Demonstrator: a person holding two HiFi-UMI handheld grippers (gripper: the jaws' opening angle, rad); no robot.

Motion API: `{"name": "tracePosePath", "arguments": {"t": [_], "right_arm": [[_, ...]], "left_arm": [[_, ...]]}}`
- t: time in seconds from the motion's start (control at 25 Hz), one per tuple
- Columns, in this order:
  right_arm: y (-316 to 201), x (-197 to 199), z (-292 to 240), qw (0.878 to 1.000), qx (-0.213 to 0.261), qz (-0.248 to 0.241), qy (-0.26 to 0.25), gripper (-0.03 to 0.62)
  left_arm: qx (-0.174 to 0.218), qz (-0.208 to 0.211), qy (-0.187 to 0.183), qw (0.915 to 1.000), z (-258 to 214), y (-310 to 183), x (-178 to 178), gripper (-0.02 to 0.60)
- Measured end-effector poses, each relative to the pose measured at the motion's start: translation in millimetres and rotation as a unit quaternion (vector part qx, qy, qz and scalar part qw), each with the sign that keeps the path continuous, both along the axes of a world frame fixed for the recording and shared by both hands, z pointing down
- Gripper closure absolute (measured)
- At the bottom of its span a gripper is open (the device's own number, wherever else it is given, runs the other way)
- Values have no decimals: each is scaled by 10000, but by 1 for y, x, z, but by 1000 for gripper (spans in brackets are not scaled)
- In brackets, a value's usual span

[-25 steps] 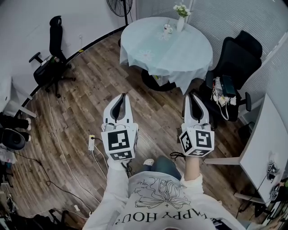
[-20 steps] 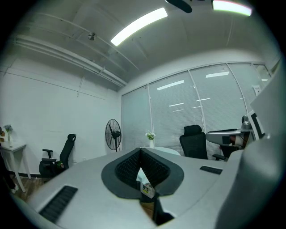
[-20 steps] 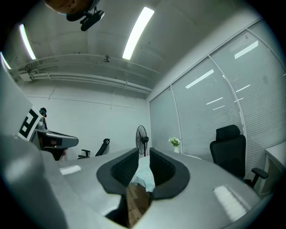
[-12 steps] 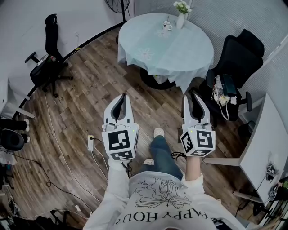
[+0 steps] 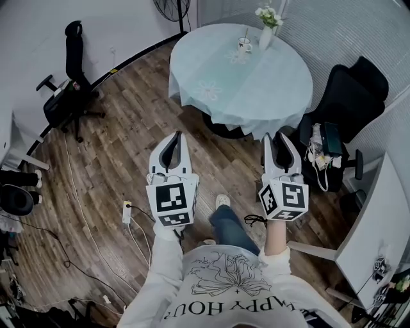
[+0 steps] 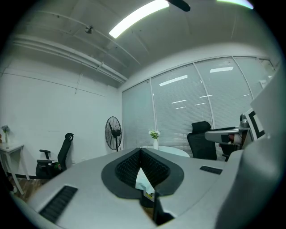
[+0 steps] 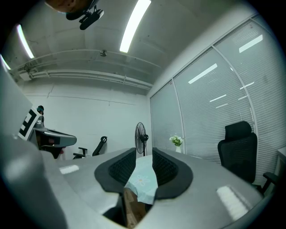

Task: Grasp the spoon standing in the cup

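A white cup (image 5: 245, 43) with a spoon (image 5: 244, 35) standing in it sits at the far side of the round table (image 5: 211, 77), beside a vase of flowers (image 5: 266, 32). Both grippers are held over the wooden floor, well short of the table. My left gripper (image 5: 177, 136) has its fingers meeting at the tips, with nothing held. My right gripper (image 5: 278, 136) is opening, with a gap between its fingers and nothing in it. In the left gripper view the left gripper (image 6: 140, 151) points toward the vase (image 6: 155, 142). In the right gripper view, the tablecloth (image 7: 143, 176) shows between the right gripper's (image 7: 144, 154) jaws.
Black office chairs stand at the left (image 5: 70, 77) and right (image 5: 349, 90) of the table. A fan (image 5: 172, 8) is by the far wall. Cables and a power strip (image 5: 126, 211) lie on the floor at left. A white desk (image 5: 378, 218) borders the right.
The right gripper's fingers have spread apart. The person's legs have stepped and the table sits slightly further right in the head view. The left gripper looks unchanged.
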State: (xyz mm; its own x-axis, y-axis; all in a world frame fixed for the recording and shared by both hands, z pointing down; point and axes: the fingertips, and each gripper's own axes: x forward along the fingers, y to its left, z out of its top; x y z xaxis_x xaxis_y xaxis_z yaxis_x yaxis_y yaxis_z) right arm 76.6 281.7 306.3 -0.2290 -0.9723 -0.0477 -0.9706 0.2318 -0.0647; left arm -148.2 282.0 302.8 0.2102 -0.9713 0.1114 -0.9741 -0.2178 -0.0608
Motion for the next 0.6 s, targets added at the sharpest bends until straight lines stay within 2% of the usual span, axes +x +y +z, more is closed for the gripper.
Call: {"name": "tracePosePath", "arguments": {"t": [0.6], "right_arm": [[-183, 43, -18, 9991, 126, -397, 51, 484]], "left_arm": [[85, -253, -60, 9996, -14, -168, 48, 575]]}}
